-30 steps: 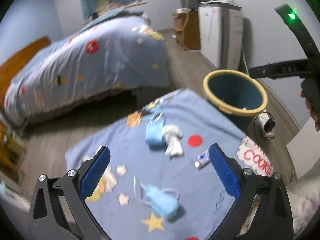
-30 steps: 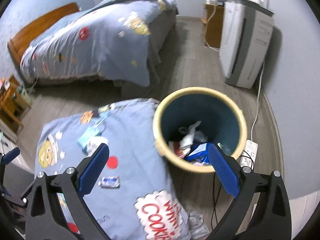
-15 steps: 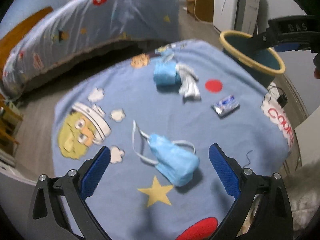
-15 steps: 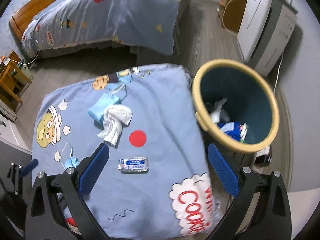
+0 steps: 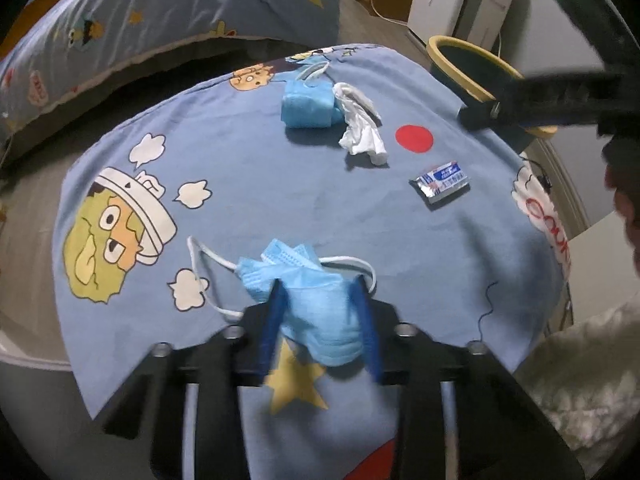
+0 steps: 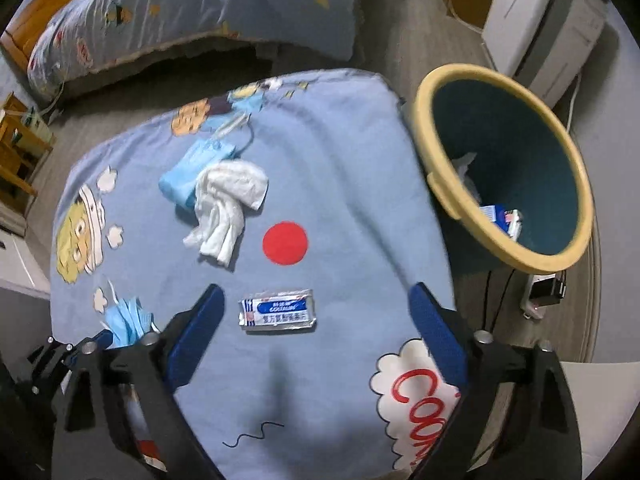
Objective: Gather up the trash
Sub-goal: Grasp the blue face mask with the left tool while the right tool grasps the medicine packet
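On a blue cartoon-print cloth (image 5: pixel 260 184) lie a crumpled blue face mask (image 5: pixel 316 304), a folded blue mask (image 5: pixel 306 104), a white tissue (image 5: pixel 360 124) and a silver-blue wrapper (image 5: pixel 440 180). My left gripper (image 5: pixel 320 304) is closed on the crumpled mask, one finger on each side of it. My right gripper (image 6: pixel 316 320) is open above the wrapper (image 6: pixel 278 310), which lies between its fingers. The bin (image 6: pixel 508 176), yellow-rimmed and teal inside, stands right of the cloth and holds trash.
A bed with a blue quilt (image 6: pixel 192 12) lies beyond the cloth. A white appliance (image 6: pixel 544 20) stands behind the bin. A power strip with cables (image 6: pixel 540 292) lies on the floor by the bin. A wooden stand (image 6: pixel 20 148) is at far left.
My left gripper came down over the cloth and closed its fingers on the crumpled mask. My right gripper swung from above the bin to above the wrapper, still open.
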Action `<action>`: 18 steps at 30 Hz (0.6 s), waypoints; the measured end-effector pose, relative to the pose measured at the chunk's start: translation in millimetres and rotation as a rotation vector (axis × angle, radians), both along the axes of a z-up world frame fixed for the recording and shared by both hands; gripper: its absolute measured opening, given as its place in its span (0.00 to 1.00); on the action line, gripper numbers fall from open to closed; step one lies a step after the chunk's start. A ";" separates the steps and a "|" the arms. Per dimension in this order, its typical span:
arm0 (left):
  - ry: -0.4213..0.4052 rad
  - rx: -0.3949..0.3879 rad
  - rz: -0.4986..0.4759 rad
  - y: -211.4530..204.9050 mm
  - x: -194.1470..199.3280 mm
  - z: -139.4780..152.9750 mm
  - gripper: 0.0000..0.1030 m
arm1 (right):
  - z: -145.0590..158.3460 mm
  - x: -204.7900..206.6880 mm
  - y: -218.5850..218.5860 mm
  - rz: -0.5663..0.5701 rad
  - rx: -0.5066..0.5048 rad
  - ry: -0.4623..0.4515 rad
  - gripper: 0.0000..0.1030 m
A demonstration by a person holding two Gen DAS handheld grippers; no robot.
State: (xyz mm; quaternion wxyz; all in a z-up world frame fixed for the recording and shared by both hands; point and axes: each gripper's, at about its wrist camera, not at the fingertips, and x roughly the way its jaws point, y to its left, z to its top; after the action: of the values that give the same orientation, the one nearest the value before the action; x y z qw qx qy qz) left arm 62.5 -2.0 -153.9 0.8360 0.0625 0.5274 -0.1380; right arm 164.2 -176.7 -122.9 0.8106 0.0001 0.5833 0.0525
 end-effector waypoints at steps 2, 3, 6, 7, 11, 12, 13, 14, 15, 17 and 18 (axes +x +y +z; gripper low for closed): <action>0.004 -0.004 0.001 1.2 1.7 0.4 0.24 | -7.9 0.0 7.3 0.023 0.001 0.023 0.80; 0.012 -0.009 0.004 3.1 2.9 -0.8 0.24 | -11.3 0.0 10.9 0.036 0.001 0.032 0.79; 0.025 -0.004 0.012 6.4 4.4 -5.2 0.24 | -20.6 -0.2 19.6 0.067 -0.007 0.055 0.73; 0.025 -0.011 0.016 7.4 4.7 -5.0 0.24 | -25.2 0.2 21.7 0.073 0.002 0.073 0.72; 0.014 -0.043 0.004 4.6 3.2 -2.4 0.33 | -37.7 2.6 25.7 0.073 0.018 0.117 0.71; 0.018 -0.039 0.002 4.0 3.1 -4.0 0.40 | -40.5 3.4 26.6 0.075 0.018 0.127 0.69; 0.024 -0.037 0.002 3.5 3.3 -6.0 0.45 | -43.9 4.0 28.2 0.080 0.017 0.139 0.64; 0.030 -0.033 0.001 3.1 3.3 -8.1 0.53 | -46.7 4.5 29.7 0.087 0.011 0.150 0.58; 0.035 -0.029 -0.001 3.1 3.7 -10.0 0.58 | -50.5 4.6 32.0 0.101 -0.001 0.165 0.55; 0.047 -0.011 -0.005 2.0 4.6 -14.4 0.59 | -53.6 4.2 33.1 0.119 -0.017 0.179 0.50; 0.054 -0.008 -0.007 1.9 5.4 -16.3 0.59 | -54.3 4.1 33.7 0.125 -0.021 0.179 0.49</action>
State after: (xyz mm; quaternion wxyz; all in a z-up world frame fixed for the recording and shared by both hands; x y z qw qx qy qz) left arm 67.9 0.0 -170.2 0.8213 0.0573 0.5489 -0.1444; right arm 168.2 -143.0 -177.2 0.7503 -0.0398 0.6527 0.0965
